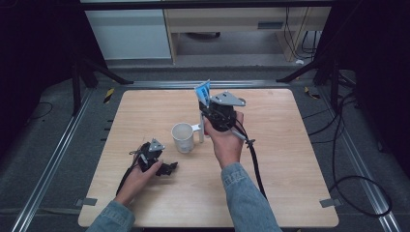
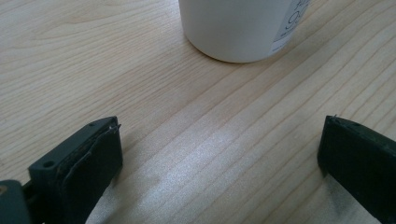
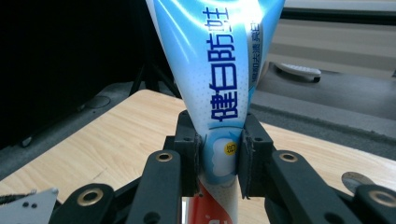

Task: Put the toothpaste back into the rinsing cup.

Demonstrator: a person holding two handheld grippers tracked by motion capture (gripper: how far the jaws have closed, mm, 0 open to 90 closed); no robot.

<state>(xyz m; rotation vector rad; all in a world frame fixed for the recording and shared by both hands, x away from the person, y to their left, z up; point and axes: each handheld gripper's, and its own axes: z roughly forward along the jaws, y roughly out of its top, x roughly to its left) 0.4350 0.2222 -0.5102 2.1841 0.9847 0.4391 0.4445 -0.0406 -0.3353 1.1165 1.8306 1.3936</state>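
Note:
My right gripper (image 1: 207, 112) is held above the middle of the wooden table (image 1: 285, 188), shut on a toothpaste tube (image 1: 203, 92). The tube stands nearly upright, its blue crimped end up and its white cap end down beside a white mug (image 1: 183, 137). In the right gripper view the pads pinch the tube (image 3: 224, 70) at its narrow lower part, at my right gripper (image 3: 219, 149). My left gripper (image 1: 167, 169) rests low on the table, near left of the mug, open. Between its wide-apart jaws, at my left gripper (image 2: 219, 140), is bare wood, with the mug (image 2: 238, 28) a short way ahead.
A black cable (image 1: 255, 166) trails from the right gripper toward the table's near edge. Dark stand legs (image 1: 104, 72) and floor rails (image 1: 58, 154) flank the table. A pale cabinet (image 1: 130, 34) stands beyond the far edge.

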